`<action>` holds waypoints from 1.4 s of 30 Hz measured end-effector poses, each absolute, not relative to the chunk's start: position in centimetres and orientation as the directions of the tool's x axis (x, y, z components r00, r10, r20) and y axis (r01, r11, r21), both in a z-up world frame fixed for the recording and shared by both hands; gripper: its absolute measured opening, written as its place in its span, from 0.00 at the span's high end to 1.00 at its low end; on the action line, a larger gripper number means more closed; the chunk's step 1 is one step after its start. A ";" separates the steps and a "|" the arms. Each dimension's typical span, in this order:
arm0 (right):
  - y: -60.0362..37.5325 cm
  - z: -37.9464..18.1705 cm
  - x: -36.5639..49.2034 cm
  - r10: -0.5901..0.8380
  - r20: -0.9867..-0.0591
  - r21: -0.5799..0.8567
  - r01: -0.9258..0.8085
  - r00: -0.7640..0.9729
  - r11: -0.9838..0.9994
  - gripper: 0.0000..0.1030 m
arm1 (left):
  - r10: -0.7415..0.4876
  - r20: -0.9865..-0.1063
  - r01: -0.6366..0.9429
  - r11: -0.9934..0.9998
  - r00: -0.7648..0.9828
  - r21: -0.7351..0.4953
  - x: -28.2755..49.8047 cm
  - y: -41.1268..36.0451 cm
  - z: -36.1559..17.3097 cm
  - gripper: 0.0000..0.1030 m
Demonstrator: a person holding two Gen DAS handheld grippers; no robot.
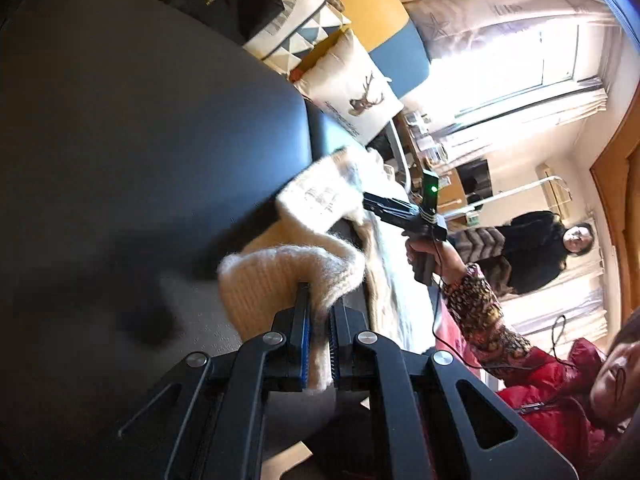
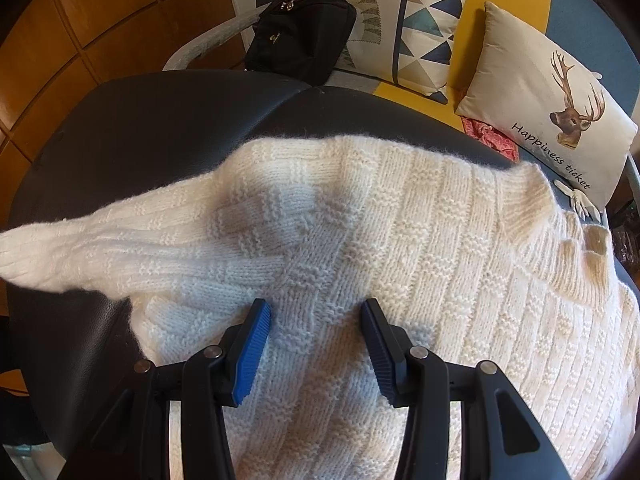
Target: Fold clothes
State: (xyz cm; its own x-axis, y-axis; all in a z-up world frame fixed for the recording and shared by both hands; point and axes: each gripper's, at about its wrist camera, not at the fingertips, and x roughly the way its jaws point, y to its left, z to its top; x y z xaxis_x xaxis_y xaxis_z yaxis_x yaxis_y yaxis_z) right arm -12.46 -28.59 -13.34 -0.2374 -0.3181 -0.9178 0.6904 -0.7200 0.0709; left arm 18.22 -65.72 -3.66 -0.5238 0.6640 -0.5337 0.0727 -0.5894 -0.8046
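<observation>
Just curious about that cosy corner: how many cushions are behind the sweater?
2. A triangle-patterned cushion sits behind the black bag, and a deer cushion lies to its right, past the sweater. More could be hidden outside the view.

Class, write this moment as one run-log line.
left gripper: shut on cream knitted sweater sleeve | right gripper: open over sweater | surface: black padded table

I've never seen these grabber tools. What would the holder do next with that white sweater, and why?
Probably carry the sleeve across the body. The left gripper is clamped on the cream sweater, its sleeve lifted off the dark cushion, while the right gripper hovers open above the sweater's flat body.
</observation>
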 end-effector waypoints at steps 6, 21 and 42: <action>-28.5 -13.3 -12.5 -0.322 -0.917 0.075 0.693 -0.235 -0.717 0.53 | 0.607 -0.643 0.206 -0.633 -0.466 -0.747 18.8 -69.3 -5.6 0.92; -28.6 -13.5 -12.5 -0.325 -0.915 0.075 0.691 -0.239 -0.719 0.52 | 0.095 -0.848 0.584 -0.684 -0.522 -0.437 21.5 -76.0 -6.8 0.88; -28.3 -13.5 -12.1 -0.346 -0.904 0.081 0.694 -0.252 -0.716 0.52 | 0.039 -0.889 0.476 -0.833 -0.457 -0.282 18.8 -65.5 -9.3 0.88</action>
